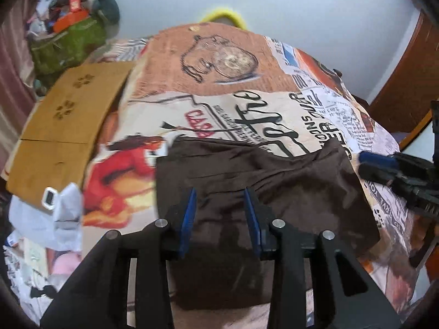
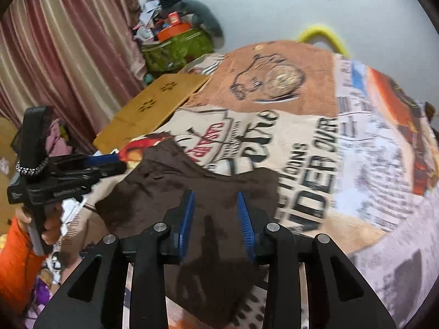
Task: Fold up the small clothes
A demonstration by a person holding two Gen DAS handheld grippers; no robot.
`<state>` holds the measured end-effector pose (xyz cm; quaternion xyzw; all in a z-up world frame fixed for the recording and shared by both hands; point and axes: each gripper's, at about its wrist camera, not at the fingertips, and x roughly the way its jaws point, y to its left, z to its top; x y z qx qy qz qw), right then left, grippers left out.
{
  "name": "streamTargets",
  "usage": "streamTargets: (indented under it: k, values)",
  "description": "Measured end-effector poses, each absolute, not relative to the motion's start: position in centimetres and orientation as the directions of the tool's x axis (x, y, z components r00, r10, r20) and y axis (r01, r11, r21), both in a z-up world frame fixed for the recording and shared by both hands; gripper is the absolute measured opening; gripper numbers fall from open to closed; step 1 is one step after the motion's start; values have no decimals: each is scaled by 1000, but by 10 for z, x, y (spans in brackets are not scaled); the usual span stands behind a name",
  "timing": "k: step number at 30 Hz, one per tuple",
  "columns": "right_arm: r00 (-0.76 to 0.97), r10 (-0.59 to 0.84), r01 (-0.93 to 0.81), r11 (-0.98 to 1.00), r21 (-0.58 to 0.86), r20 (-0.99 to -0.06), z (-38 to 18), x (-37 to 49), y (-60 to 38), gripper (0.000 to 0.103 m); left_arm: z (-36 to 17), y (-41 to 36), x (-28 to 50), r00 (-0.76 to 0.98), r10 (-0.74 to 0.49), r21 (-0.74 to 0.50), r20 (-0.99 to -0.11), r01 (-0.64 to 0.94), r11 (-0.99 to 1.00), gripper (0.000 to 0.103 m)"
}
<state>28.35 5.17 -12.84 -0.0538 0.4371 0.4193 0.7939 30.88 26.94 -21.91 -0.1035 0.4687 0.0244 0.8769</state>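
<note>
A dark brown small garment [image 1: 247,192] lies spread and wrinkled on a printed bedspread [image 1: 219,63]; it also shows in the right wrist view [image 2: 208,192]. My left gripper [image 1: 220,192] is open above the garment's near part, nothing between its blue pads [image 1: 189,213]. My right gripper [image 2: 216,196] is open above the same garment, empty. The right gripper shows in the left wrist view [image 1: 365,161] at the garment's right edge. The left gripper shows in the right wrist view [image 2: 118,163] at the garment's left corner.
A flat cardboard piece [image 1: 71,126] lies on the bed to the left. A green bag [image 1: 65,44] piled with clutter stands at the back left by a pink curtain [image 2: 55,54]. White clothes [image 1: 49,219] lie at the near left. A wooden door frame [image 1: 406,82] is right.
</note>
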Motion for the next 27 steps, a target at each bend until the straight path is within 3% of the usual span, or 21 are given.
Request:
streamTargets:
  k: [9, 17, 18, 20, 23, 27]
  values:
    - [219, 572, -689, 664, 289, -791, -170, 302, 81, 29, -265, 289, 343, 471, 47, -96, -881, -274, 957, 35]
    - [295, 545, -653, 715, 251, -785, -156, 305, 44, 29, -238, 316, 306, 517, 85, -108, -851, -333, 937, 36]
    - [296, 555, -666, 703, 248, -777, -150, 299, 41, 29, -235, 314, 302, 521, 81, -109, -850, -324, 940, 37]
    - [291, 569, -693, 680, 241, -769, -142, 288, 41, 31, -230, 306, 290, 532, 74, -103, -843, -296, 950, 51]
    - [265, 581, -728, 644, 235, -769, -139, 271, 45, 42, -232, 292, 273, 528, 44, -104, -848, -247, 963, 64]
    - [208, 561, -749, 618, 238, -801, -154, 254, 50, 49, -252, 280, 259, 466, 69, -50, -882, -238, 970, 69]
